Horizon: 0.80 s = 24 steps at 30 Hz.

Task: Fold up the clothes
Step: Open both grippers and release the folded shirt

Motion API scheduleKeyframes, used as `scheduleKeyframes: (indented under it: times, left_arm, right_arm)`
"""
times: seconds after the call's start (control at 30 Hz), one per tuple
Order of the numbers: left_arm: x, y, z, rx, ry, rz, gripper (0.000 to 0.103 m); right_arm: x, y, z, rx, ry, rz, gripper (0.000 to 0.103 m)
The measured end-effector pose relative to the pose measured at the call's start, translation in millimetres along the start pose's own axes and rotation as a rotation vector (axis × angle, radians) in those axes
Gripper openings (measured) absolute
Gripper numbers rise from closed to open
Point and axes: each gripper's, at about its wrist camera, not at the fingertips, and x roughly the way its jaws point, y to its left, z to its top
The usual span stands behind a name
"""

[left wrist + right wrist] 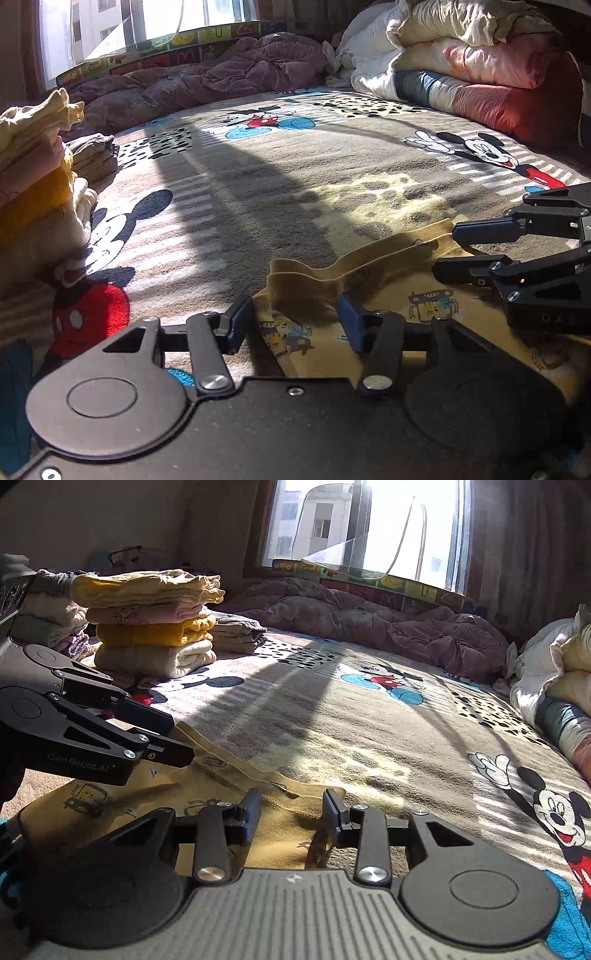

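Note:
A yellow garment (402,295) printed with small cartoon robots lies flat on the Mickey Mouse blanket (295,177), its ribbed edge folded double. My left gripper (293,325) is open and low over the garment's left corner, with the ribbed edge between its blue pads. My right gripper (448,251) comes in from the right, open, its fingers just above the cloth. In the right wrist view the right gripper (291,812) straddles the garment (207,775) near its right corner. The left gripper (181,736) shows at the left, open over the cloth's far edge.
A stack of folded clothes (155,627) stands at the left of the bed, seen close at the left wrist view's left edge (37,166). A crumpled purple quilt (369,620) lies along the window side. Rolled bedding (461,62) is piled at the right.

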Motion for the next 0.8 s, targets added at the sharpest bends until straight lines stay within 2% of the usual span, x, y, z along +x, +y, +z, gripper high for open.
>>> scheduleKeyframes:
  times: [0.1, 0.23, 0.33, 0.4, 0.53, 0.6, 0.63, 0.73, 0.8]
  left_arm:
    - [-8.5, 5.8, 2.3, -0.047, -0.019, 0.001, 0.057]
    - [-42.0, 0.6, 1.3, -0.035, -0.140, 0.055, 0.051]
    - [-72.6, -12.2, -3.2, 0.014, -0.197, -0.007, 0.048]
    - [-86.6, -27.4, -13.9, 0.083, -0.176, -0.065, 0.043]
    - [-85.1, -45.9, -37.1, 0.168, -0.062, -0.097, 0.040]
    - [-72.1, -43.6, -42.4, 0.126, -0.008, -0.082, 0.050]
    - [-69.4, -40.2, -42.9, 0.086, -0.004, -0.086, 0.051]
    - [-80.7, -29.7, -39.6, -0.047, -0.022, -0.088, 0.050]
    - [-90.5, -17.9, -39.7, -0.149, -0.051, -0.079, 0.050]
  right_arm:
    - [0.0, -4.4, -0.7, 0.032, 0.007, 0.003, 0.038]
    - [-11.0, -13.3, -1.3, 0.093, -0.009, -0.017, 0.041]
    - [-42.5, -13.8, -2.0, 0.075, -0.067, -0.049, 0.042]
    - [-66.9, -10.3, -5.3, 0.056, -0.103, -0.033, 0.042]
    - [-97.2, 18.5, -15.4, -0.046, -0.098, 0.055, 0.037]
    - [-90.5, 33.7, -24.9, -0.071, -0.031, 0.062, 0.035]
    - [-79.2, 35.8, -33.9, -0.055, 0.029, 0.067, 0.036]
    - [-78.2, 27.8, -41.3, 0.018, 0.033, 0.069, 0.036]
    - [-82.8, 12.9, -42.3, 0.151, 0.027, 0.081, 0.039]
